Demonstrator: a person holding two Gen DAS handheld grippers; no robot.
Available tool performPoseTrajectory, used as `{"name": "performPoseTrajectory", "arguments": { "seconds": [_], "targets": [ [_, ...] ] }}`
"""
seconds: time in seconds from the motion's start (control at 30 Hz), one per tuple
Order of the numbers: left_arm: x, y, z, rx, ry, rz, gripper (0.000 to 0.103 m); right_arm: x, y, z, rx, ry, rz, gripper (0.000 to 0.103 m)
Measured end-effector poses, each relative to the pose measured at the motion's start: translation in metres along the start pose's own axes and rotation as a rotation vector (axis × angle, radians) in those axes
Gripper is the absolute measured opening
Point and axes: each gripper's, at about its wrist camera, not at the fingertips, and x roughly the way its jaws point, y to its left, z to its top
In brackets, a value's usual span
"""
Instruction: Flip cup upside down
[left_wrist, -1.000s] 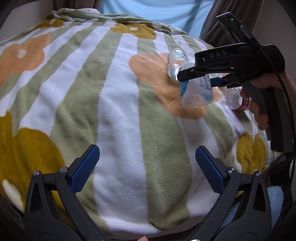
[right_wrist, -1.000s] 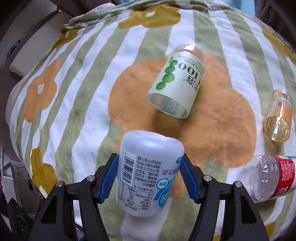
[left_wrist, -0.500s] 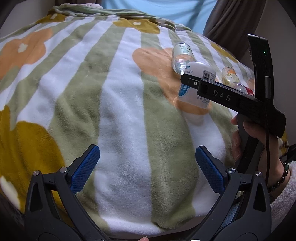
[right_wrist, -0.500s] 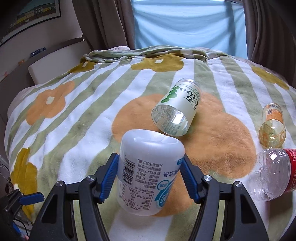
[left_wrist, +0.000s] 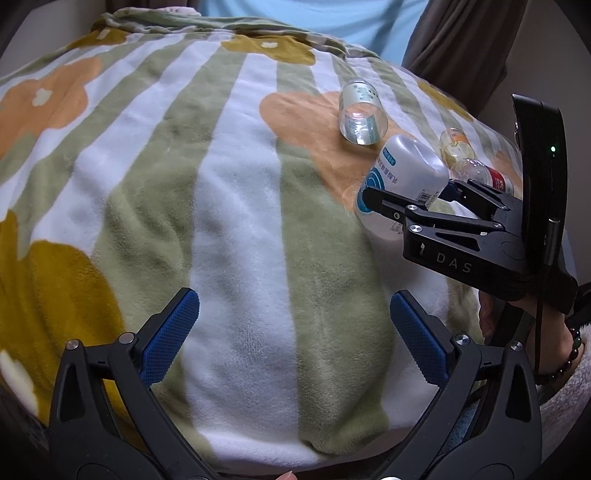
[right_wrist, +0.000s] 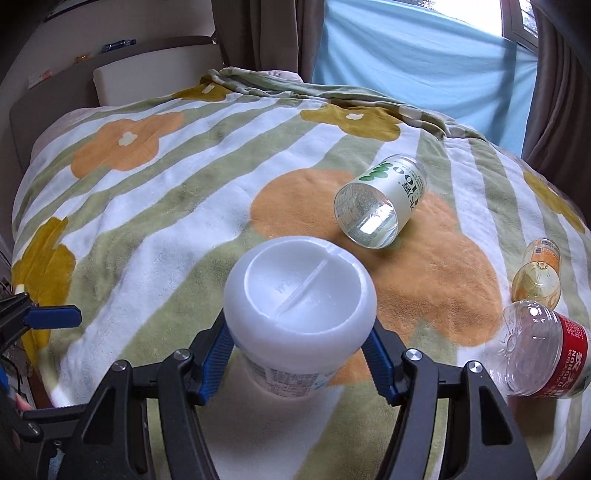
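The white plastic cup (right_wrist: 299, 295) with a blue label stands nearly upside down, its closed base turned toward the right wrist camera and its mouth toward the blanket. My right gripper (right_wrist: 299, 354) is shut on its sides. In the left wrist view the same cup (left_wrist: 402, 184) leans at the right, held by my right gripper (left_wrist: 410, 201), with a hand on the handle. Low over the blanket's near edge my left gripper (left_wrist: 291, 332) stands open with nothing between its fingers.
A flower-and-stripe blanket (right_wrist: 155, 221) covers the surface. A clear cup with green print (right_wrist: 380, 203) lies on its side behind the white cup. A small amber cup (right_wrist: 539, 273) and a red-labelled clear bottle (right_wrist: 543, 350) lie at the right. Curtains hang behind.
My right gripper has turned the white cup further over, so its base now faces the camera instead of its labelled side. The left gripper has stayed where it was.
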Motion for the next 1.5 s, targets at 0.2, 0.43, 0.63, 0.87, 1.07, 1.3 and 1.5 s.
{"name": "performPoseTrajectory", "arguments": {
  "seconds": [0.2,0.43,0.63,0.87,1.07,1.3,1.5],
  "targets": [
    [0.004,-0.004,0.000,0.017,0.008,0.008,0.103,0.001,0.001,0.001,-0.008,-0.001,0.010,0.059],
    [0.004,-0.007,-0.001,0.034,0.004,0.017,0.103,0.003,0.000,0.002,-0.016,-0.016,-0.022,0.093],
    [0.001,-0.009,-0.002,0.051,-0.015,0.031,0.103,-0.004,-0.005,0.000,0.020,-0.054,-0.041,0.102],
    [-0.043,-0.016,-0.003,0.091,-0.185,0.047,0.103,-0.073,0.001,0.005,0.041,-0.159,-0.064,0.102],
    [-0.102,-0.029,0.011,0.108,-0.339,0.041,0.103,-0.168,0.014,0.005,0.084,-0.296,-0.220,0.103],
    [-0.186,-0.056,0.014,0.179,-0.535,0.135,0.103,-0.252,0.015,-0.011,0.213,-0.392,-0.333,0.103],
    [-0.234,-0.080,-0.003,0.239,-0.626,0.183,0.103,-0.298,0.028,-0.034,0.266,-0.504,-0.388,0.103]
  ]
}}
